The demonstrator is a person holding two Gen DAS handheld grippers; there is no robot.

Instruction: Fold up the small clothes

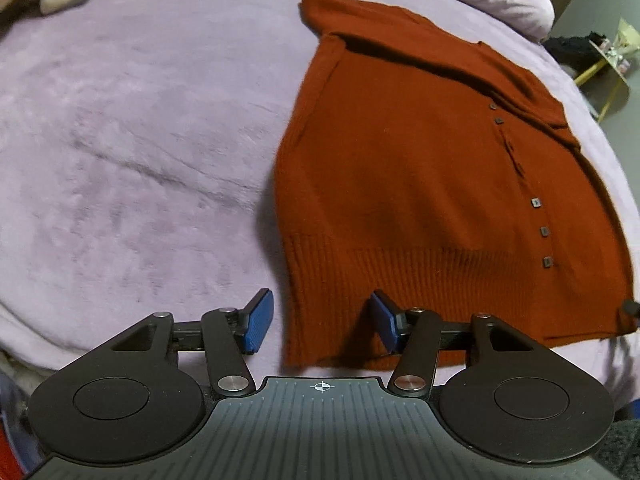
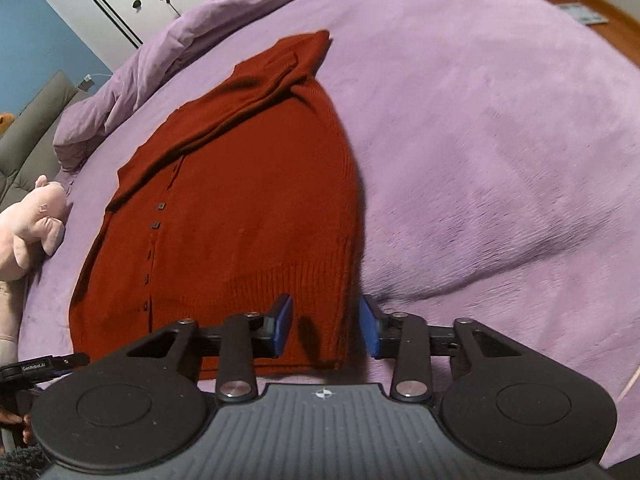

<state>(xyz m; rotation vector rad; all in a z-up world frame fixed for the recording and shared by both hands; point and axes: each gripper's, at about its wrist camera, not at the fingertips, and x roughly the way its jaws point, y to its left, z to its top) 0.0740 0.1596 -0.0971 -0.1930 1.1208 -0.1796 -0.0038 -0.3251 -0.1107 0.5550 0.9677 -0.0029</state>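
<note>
A rust-red knitted cardigan (image 1: 420,184) with a row of small dark buttons lies flat on the purple bed cover (image 1: 140,140), a sleeve folded across its upper part. My left gripper (image 1: 322,322) hovers open over the ribbed hem's left corner, one blue pad on each side of that edge and neither pressing. In the right wrist view the same cardigan (image 2: 240,208) lies ahead, and my right gripper (image 2: 326,326) stands open over the hem's right corner, with the cloth edge between the pads but not pinched. The left gripper's body (image 2: 44,368) shows at that view's left edge.
A pink plush toy (image 2: 36,216) lies at the bed's left side. Purple pillows (image 2: 160,60) line the head end, a grey padded headboard (image 2: 32,120) behind them. White wardrobe doors (image 2: 132,0) stand beyond. A yellow-legged stand (image 1: 608,72) sits off the bed.
</note>
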